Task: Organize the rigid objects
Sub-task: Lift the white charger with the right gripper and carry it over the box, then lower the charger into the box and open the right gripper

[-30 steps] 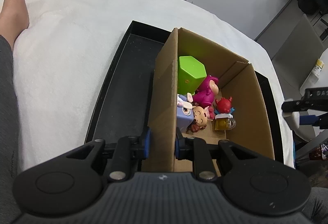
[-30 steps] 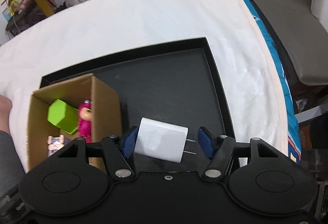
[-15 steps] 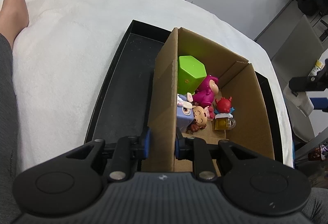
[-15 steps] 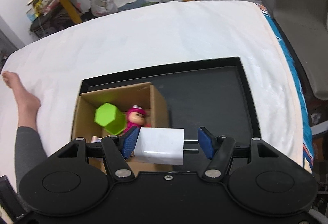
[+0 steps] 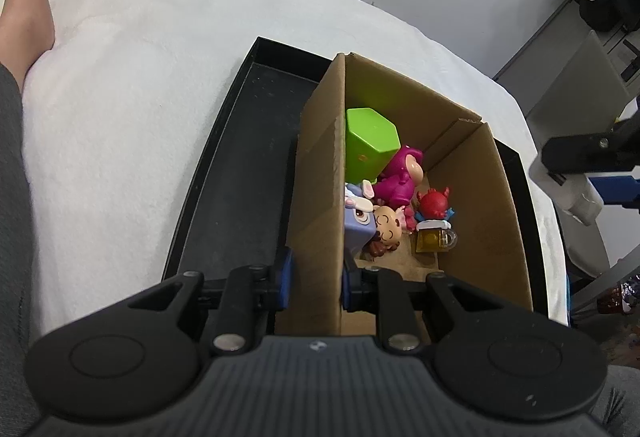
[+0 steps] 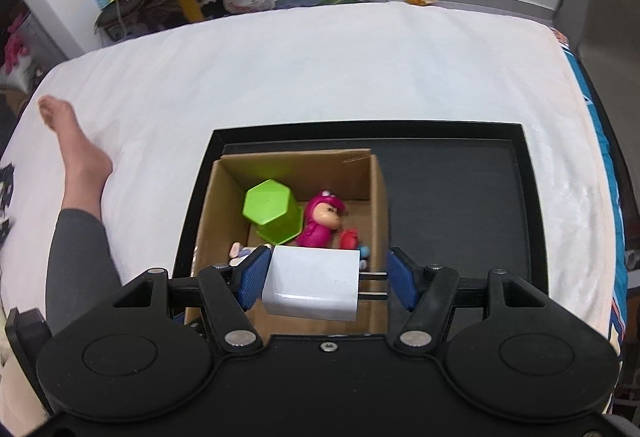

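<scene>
Right wrist: right claw (image 6: pixel 325 283) clamps white charger (image 6: pixel 310 287); left claw (image 5: pixel 315 283) pinches box wall (image 5: pixel 322 197).

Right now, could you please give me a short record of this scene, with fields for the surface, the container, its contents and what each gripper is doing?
surface: black tray on a white bed
container: open cardboard box on the tray
contents: green hexagonal block, pink figure, red figure, other small toys
left gripper: jaws shut on the box's side wall
right gripper: jaws shut on a white charger plug, held above the box
</scene>
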`<move>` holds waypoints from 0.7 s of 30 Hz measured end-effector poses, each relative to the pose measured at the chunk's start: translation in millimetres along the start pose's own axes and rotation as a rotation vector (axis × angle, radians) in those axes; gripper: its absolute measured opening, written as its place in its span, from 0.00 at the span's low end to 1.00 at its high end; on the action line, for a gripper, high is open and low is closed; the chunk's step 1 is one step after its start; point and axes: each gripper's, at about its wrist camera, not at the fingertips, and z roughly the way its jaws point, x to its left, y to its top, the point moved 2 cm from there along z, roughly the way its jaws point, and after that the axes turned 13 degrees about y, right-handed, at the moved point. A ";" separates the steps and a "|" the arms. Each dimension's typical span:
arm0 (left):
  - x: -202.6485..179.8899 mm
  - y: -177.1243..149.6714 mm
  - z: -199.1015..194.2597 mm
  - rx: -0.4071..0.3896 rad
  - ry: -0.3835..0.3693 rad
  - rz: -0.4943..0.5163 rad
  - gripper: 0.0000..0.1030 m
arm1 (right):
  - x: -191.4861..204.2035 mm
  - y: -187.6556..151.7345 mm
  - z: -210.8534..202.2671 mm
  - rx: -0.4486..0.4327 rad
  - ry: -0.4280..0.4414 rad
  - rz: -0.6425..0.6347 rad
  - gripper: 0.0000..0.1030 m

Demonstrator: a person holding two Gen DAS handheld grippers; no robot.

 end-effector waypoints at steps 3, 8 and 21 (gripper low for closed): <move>0.6 0.2 -0.2 0.003 -0.004 -0.001 0.20 | 6.9 0.1 3.6 0.012 0.009 -0.012 0.60; 0.9 0.8 -0.8 0.003 -0.006 -0.003 0.21 | 10.8 -2.5 14.6 0.048 0.007 -0.015 0.60; 0.9 1.0 -1.6 0.005 -0.011 0.000 0.21 | 11.7 -13.5 40.2 0.140 0.010 0.004 0.61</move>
